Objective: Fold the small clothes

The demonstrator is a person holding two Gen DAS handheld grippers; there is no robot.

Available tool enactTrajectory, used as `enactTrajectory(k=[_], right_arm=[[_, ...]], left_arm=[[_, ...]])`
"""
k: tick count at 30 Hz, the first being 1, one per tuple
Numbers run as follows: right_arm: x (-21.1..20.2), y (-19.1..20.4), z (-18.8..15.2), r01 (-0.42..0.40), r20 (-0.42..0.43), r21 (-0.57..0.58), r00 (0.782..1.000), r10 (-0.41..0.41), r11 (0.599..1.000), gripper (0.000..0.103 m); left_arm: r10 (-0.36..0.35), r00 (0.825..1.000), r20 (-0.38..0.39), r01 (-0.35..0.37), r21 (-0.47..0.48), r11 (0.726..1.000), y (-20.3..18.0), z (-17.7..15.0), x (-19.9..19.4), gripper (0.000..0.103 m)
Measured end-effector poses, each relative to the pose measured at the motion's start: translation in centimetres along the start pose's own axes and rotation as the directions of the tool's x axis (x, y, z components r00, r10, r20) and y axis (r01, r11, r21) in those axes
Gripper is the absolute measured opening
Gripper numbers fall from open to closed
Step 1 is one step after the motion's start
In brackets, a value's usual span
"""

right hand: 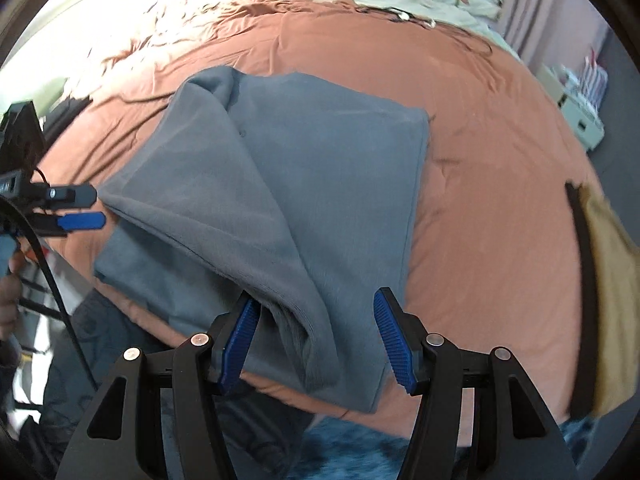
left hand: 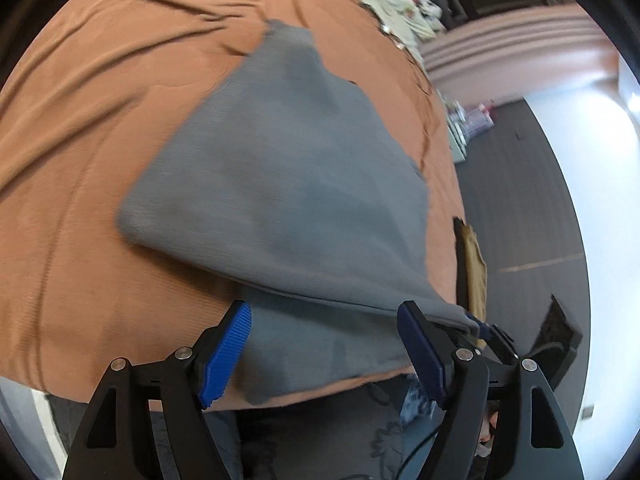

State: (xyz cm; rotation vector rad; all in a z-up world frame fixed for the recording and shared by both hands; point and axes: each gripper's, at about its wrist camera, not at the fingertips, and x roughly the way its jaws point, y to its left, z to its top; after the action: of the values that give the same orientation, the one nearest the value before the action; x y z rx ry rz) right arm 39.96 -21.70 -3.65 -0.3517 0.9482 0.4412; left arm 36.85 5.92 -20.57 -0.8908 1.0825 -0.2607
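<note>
Grey garment [right hand: 312,184] lies on the rust bedspread [right hand: 480,200], centre of the right wrist view, partly doubled: an upper layer runs diagonally from 11 o'clock down to 6 o'clock over a flat lower layer. Right gripper [right hand: 318,340]: jaws at middling width, with a bunched fold of the garment between them. The cloth touches the pad at 7 o'clock, but I cannot tell whether it is pinched or only draped. In the left wrist view the fold edge runs taut toward that gripper at 4 o'clock, so it is probably carrying the layer across for the next fold. Left gripper [left hand: 324,354]: jaws wide, pads [left hand: 228,356] clear of the fabric, nothing held. It hovers over the near hem at 6 o'clock, probably to free that edge so the layer can travel. From the right wrist view it sits at 9 o'clock, just beside the garment's edge. Containers: none in use. Pale box [right hand: 580,120] on the floor at 2 o'clock, contents too blurred to read. Tan cloth [right hand: 612,264] at the bed edge, 3 o'clock, well apart.
</note>
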Motion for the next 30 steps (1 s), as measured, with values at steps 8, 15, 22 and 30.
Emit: enactTrajectory(k=[8, 15, 22, 30], right_arm=[[1.2, 1.4, 0.8, 0.033, -0.015, -0.068, 0.999, -0.034, 0.997, 0.018], [0.3, 0.3, 0.2, -0.058, -0.003, -0.018, 0.998, 0.058, 0.998, 0.003], [0.2, -1.0, -0.7, -0.188, -0.006, 0.075, 0.982, 0.189, 0.979, 0.003], [-2.0, -2.4, -0.9, -0.342, 0.046, 0.149, 0.940, 0.339, 0.928, 0.002]], left_arm=[[-0.030, 1.000, 0.000, 0.030, -0.119, 0.992, 2.6, 0.8, 1.1, 0.078], [0.002, 1.000, 0.030, 0.003, -0.136, 0.991, 2.0, 2.3, 2.3, 0.047], [0.028, 0.996, 0.087, -0.019, -0.100, 0.995, 1.4, 3.0, 0.3, 0.017], [0.015, 0.985, 0.174, -0.013, -0.009, 1.000, -2.4, 4.4, -3.3, 0.010]])
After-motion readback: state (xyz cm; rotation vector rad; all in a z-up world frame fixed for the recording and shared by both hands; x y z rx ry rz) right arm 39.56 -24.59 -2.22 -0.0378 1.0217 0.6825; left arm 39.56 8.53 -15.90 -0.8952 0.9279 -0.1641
